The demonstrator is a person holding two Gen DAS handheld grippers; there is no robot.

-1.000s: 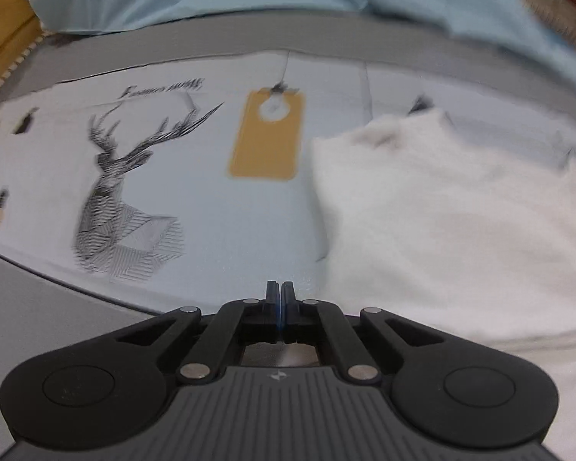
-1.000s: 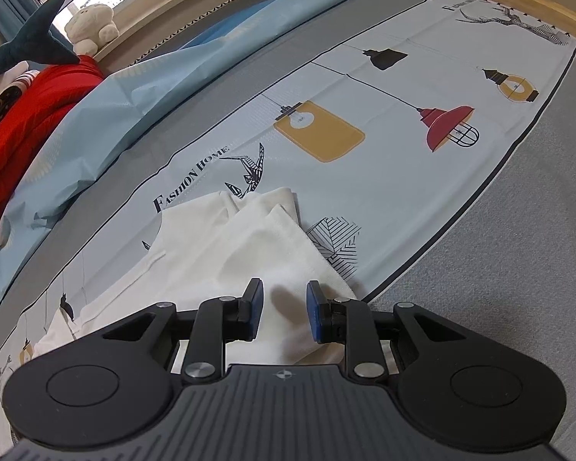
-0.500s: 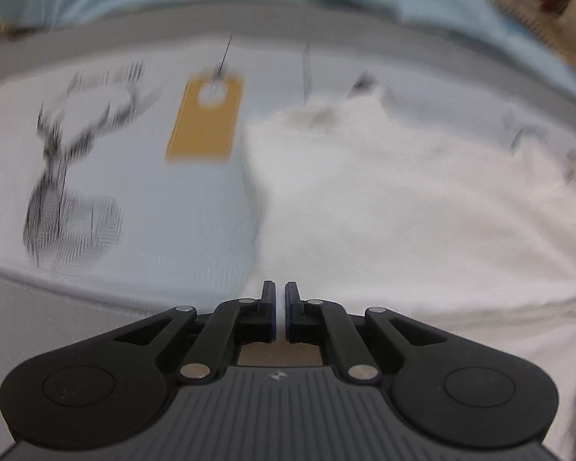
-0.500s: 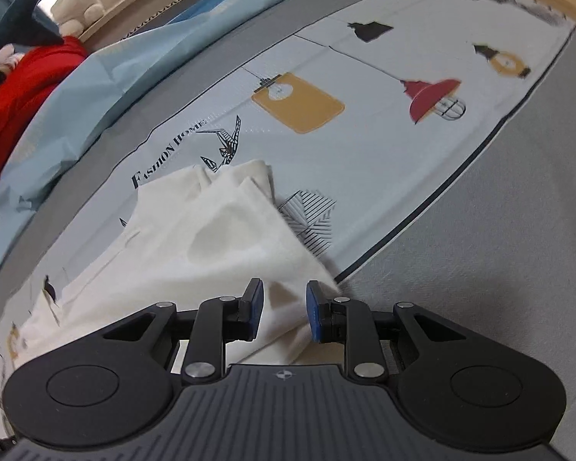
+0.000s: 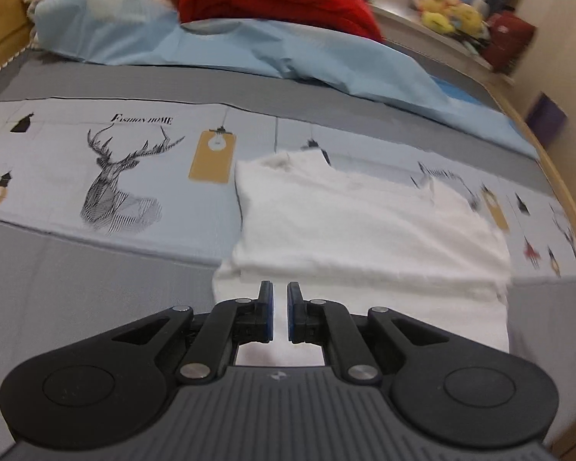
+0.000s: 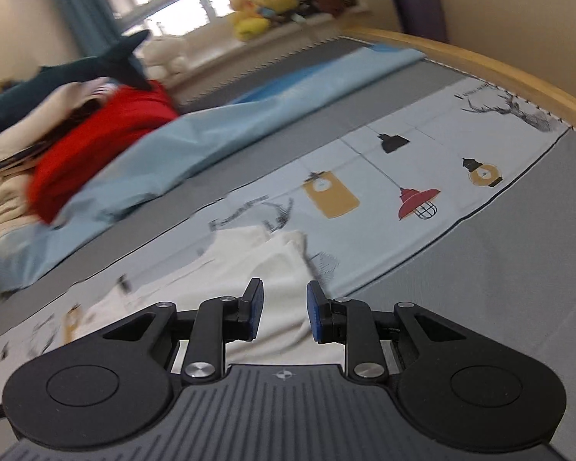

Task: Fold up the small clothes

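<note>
On the printed sheet [image 5: 107,153] the white garment [image 5: 364,223] lies part-folded, my left gripper [image 5: 279,299] slightly parted and right gripper [image 6: 284,303] spread, both empty above it; next, probably pinch an edge.

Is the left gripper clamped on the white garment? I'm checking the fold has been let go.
No, the left gripper has an empty gap above the white garment.

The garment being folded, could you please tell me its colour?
The garment is plain white, clearest in the left wrist view.
</note>
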